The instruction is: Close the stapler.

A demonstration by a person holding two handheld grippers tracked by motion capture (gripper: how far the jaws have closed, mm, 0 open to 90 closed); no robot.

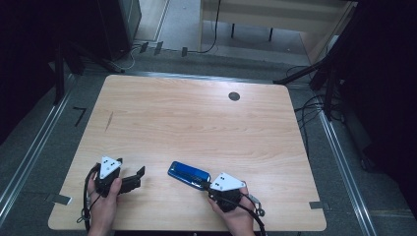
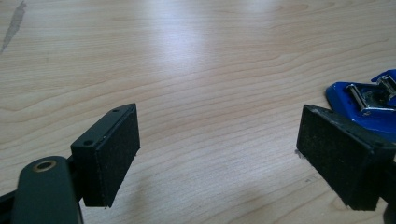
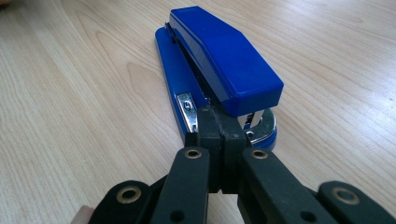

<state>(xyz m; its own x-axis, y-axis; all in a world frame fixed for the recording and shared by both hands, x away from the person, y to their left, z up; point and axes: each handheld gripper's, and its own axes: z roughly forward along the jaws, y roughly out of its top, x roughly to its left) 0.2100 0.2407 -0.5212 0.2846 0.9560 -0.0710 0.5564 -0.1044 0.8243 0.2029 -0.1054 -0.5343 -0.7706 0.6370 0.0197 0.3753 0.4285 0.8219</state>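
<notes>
Right tool (image 3: 219,135) with its jaws pressed together at the front end of the blue plastic stapler with a chrome anvil plate (image 3: 219,60); nothing is seen clamped between the pads, and whether they touch the stapler's nose cannot be told. The stapler (image 1: 189,172) lies flat on the pale wooden surface (image 1: 196,118), well on the near side of the small dark round grommet (image 1: 234,96) and somewhat left of it. Left tool (image 2: 219,154), further left of the stapler, stands wide open with both black pads bare; in its own view the stapler's metal end (image 2: 369,98) appears just beyond the right-hand pad.

The step in hand appears to be taking hold of the stapler. To do it well, the right tool should open before closing across the body's long sides (the glossy top is likely to slip), low and near the middle so the stapler stays level. The left tool could steady the far end.

A small stamped mark shows on the anvil plate (image 3: 187,108); it is too small to read. No brand or label is legible.
</notes>
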